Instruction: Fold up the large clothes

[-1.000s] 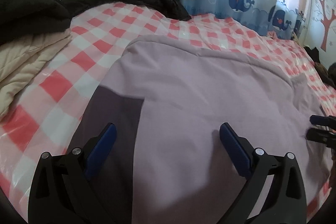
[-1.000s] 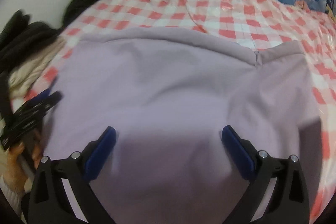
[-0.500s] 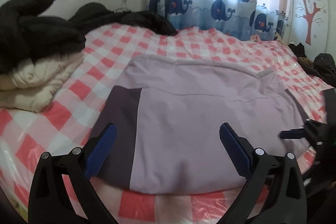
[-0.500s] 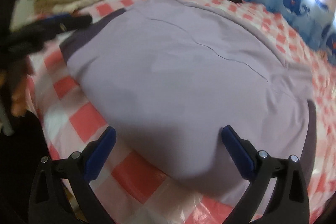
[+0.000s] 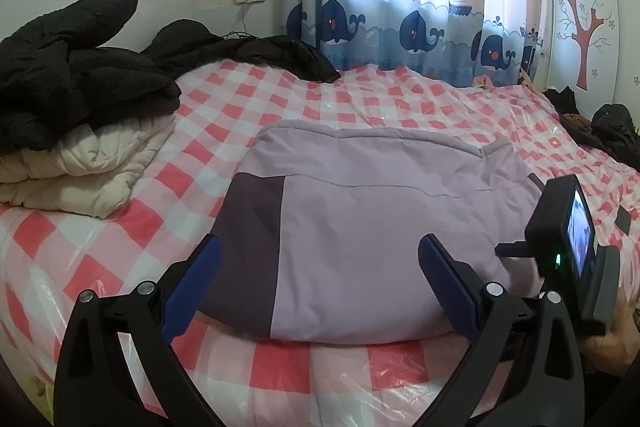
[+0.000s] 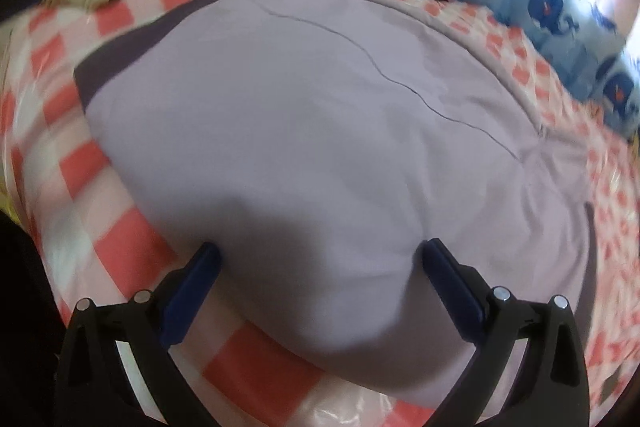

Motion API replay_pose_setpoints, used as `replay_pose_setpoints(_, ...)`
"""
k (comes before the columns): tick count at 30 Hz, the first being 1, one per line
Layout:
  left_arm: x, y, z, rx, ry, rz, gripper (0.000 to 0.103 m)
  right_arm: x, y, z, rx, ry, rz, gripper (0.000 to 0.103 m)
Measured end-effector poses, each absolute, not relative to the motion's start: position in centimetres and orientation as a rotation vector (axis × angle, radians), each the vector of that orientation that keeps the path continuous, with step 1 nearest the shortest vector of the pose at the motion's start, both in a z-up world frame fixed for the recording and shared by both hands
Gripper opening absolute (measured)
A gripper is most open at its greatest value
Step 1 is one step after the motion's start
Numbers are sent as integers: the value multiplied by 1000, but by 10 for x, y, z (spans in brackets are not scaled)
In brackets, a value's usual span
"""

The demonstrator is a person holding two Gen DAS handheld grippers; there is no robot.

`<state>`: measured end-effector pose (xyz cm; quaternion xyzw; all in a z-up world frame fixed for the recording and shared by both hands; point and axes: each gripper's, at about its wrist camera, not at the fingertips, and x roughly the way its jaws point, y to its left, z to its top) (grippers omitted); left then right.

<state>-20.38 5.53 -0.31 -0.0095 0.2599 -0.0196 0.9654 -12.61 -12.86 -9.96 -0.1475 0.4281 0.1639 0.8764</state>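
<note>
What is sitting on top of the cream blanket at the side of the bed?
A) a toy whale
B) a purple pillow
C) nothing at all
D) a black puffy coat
D: in the left wrist view a black puffy coat is piled on the folded cream blanket, left of the lilac garment.

Motion-blurred whale curtain (image 6: 560,7), right gripper (image 5: 516,251) largely hidden behind its camera.

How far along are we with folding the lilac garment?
Done: the lilac garment lies as a compact folded block on the checked bedcover. In hand: nothing; the left tool and right tool are both open, the right one hovering over the near edge. Left: possibly one more fold or stacking it.
</note>
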Motion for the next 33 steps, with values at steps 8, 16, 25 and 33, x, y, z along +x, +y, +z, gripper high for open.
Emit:
replay_pose_setpoints(8, -199, 59, -13, -30, 548, -41, 95, -106, -153, -93, -61, 933, 376, 98)
replay_pose_setpoints(16, -192, 60, -22, -41, 571, -56, 95, -123, -138, -83, -179, 872, 370, 97)
replay_pose_setpoints(25, -193, 59, -25, -15, 557, -35, 95, -152, -77, -94, -552, 776, 435, 97)
replay_pose_setpoints(33, -196, 59, -23, -7, 544, -28, 95, -147, -72, -107, -599, 771, 389, 97)
